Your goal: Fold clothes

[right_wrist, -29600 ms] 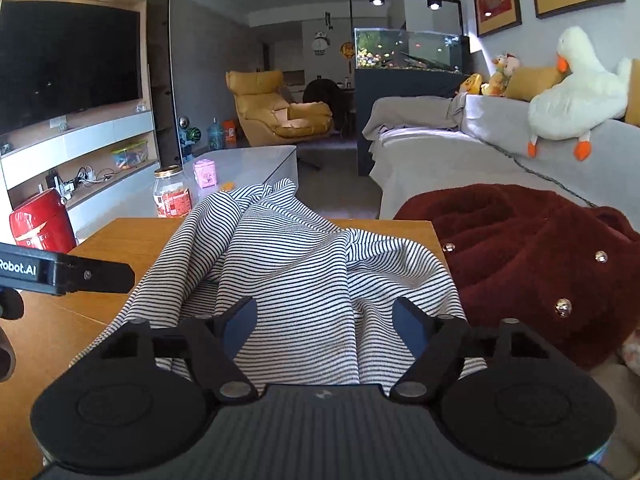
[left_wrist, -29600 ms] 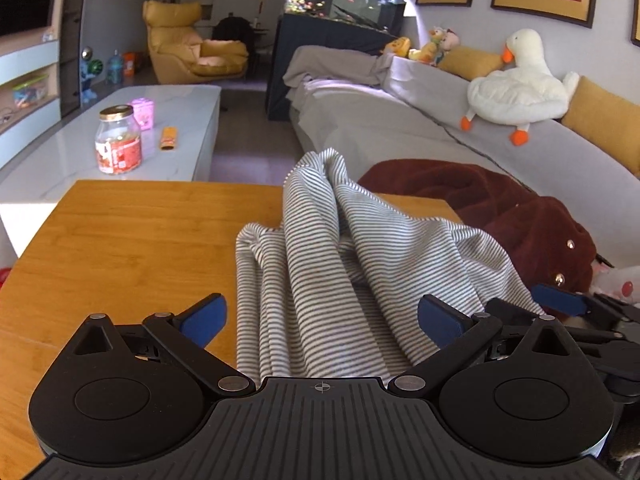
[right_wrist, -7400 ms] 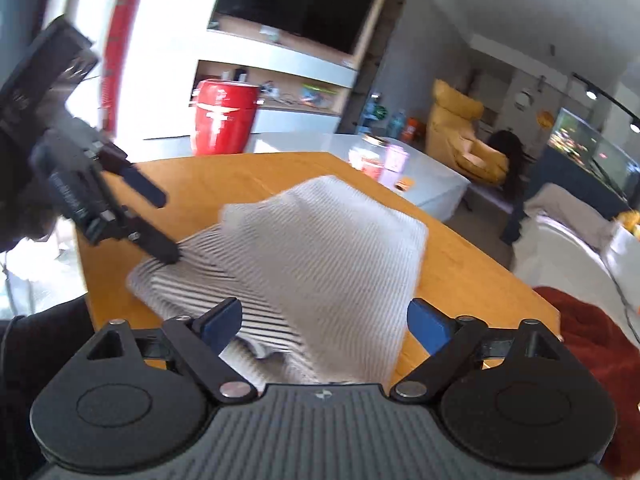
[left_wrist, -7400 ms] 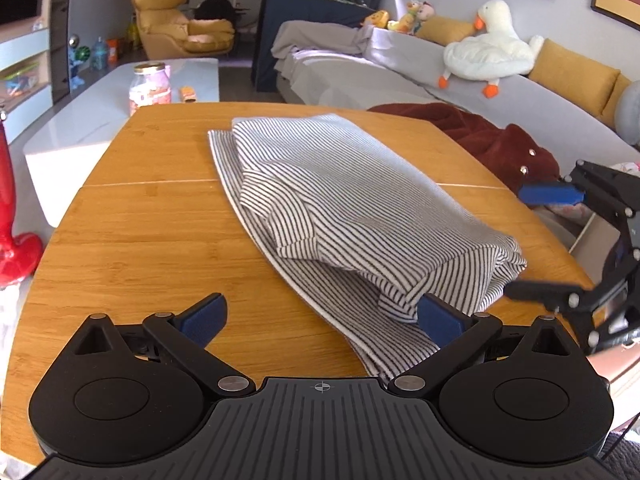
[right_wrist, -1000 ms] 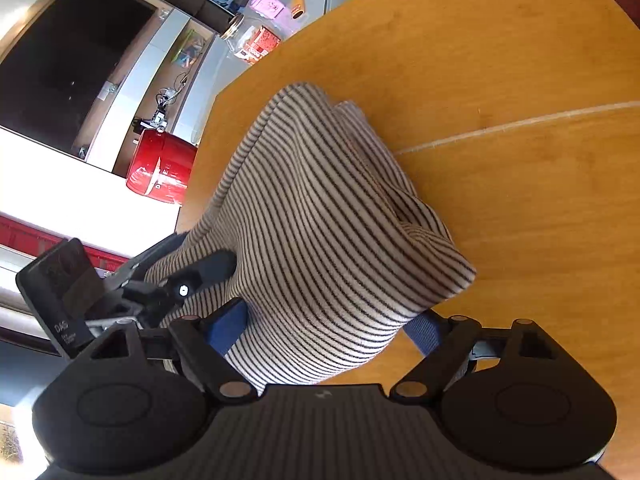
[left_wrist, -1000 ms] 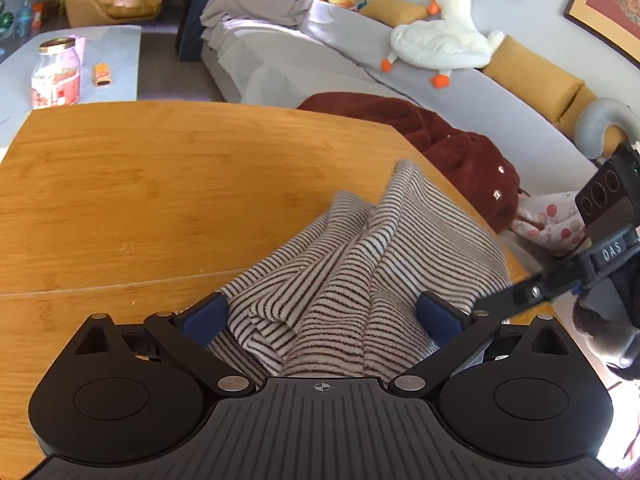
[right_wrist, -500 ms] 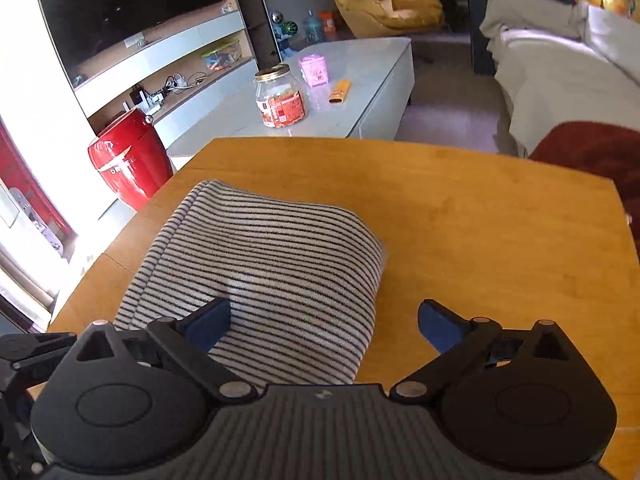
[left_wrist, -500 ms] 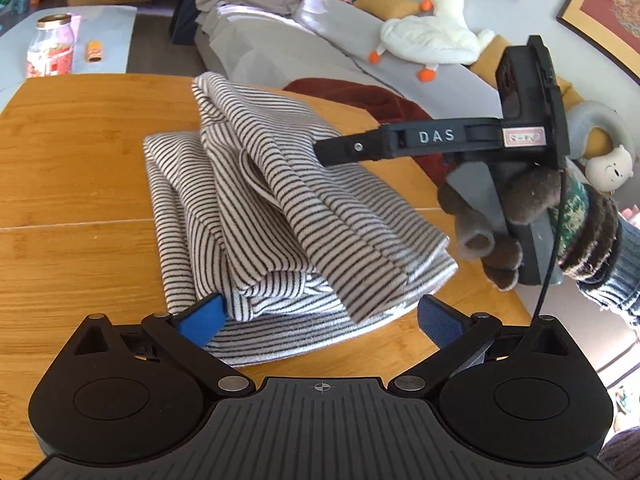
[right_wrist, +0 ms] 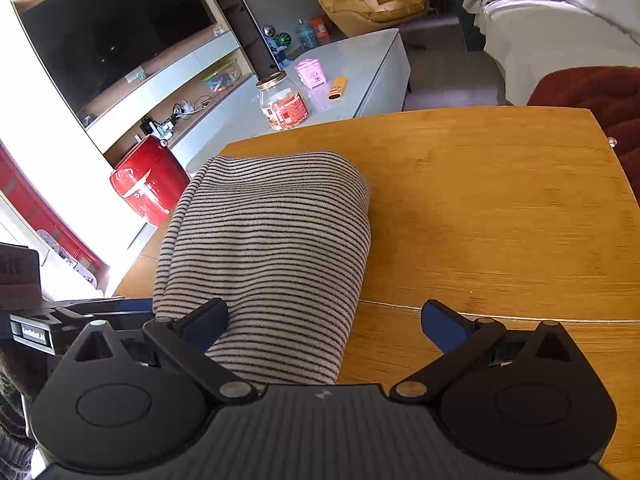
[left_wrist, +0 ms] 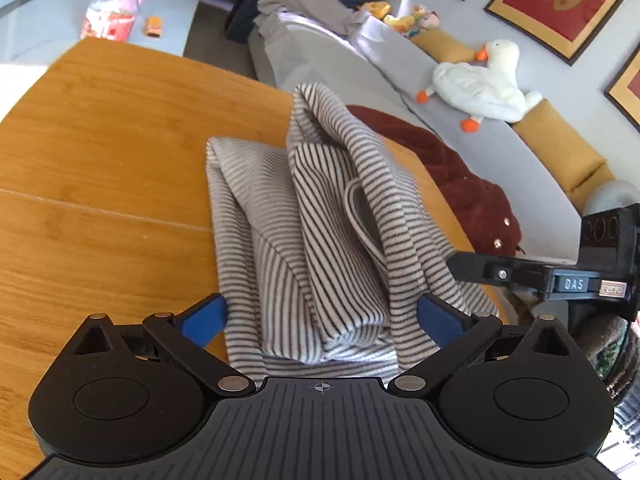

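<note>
Striped garment (right_wrist: pixel 268 248) folded centre-frame on table (right_wrist: pixel 500 216); right gripper (right_wrist: pixel 324 320) jaws spread, just released; left gripper (left_wrist: pixel 322 316) jaws apart; fold seemingly complete.

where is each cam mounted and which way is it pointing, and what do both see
Left wrist view: on the left gripper, angled down over the striped garment toward the sofa; own open blue-tipped fingers show.
Right wrist view: on the right gripper, angled down toward the TV wall; own open fingers show.
Shared: the garment, wooden table, glass jar, and each sees the other gripper at its edge.
</note>
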The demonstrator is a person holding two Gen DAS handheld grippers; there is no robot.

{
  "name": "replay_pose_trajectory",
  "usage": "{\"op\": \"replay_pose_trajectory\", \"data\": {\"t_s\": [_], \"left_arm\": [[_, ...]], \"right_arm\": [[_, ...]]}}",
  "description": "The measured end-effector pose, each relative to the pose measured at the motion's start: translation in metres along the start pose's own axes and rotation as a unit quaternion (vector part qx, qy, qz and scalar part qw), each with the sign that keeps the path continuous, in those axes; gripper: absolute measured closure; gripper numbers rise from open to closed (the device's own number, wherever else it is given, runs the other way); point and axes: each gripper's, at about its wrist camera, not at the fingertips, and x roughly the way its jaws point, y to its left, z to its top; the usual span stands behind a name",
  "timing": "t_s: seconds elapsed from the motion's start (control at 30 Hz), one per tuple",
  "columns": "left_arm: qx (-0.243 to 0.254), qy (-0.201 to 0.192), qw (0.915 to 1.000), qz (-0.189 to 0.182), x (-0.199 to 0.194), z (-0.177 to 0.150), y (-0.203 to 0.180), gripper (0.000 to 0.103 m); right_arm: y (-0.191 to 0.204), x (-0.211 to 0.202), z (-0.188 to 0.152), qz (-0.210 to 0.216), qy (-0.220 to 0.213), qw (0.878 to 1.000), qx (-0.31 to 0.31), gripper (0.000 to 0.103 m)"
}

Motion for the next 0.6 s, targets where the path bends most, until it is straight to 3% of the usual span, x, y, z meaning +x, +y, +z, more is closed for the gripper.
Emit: {"op": "replay_pose_trajectory", "data": {"t_s": [0.17, 0.37, 0.43, 0.6], "left_arm": [[-0.001, 0.002, 0.9996, -0.028, 0.015, -0.007, -0.015, 0.0], [-0.006, -0.003, 0.9991, -0.042, 0.015, -0.012, -0.028, 0.0], [-0.012, -0.025, 0.9992, -0.028, 0.002, -0.011, -0.028, 0.0], [-0.013, -0.083, 0.9947, 0.06, -0.02, -0.002, -0.027, 0.0]], "right_arm": [[0.001, 0.002, 0.006, -0.034, -0.022, 0.999, -0.029, 0.0], [0.01, 0.001, 0.021, -0.082, -0.087, 0.991, -0.063, 0.0], [0.018, -0.008, 0.02, -0.076, -0.107, 0.988, -0.083, 0.0], [0.041, -0.018, 0.002, -0.087, -0.136, 0.978, -0.132, 0.01]]}}
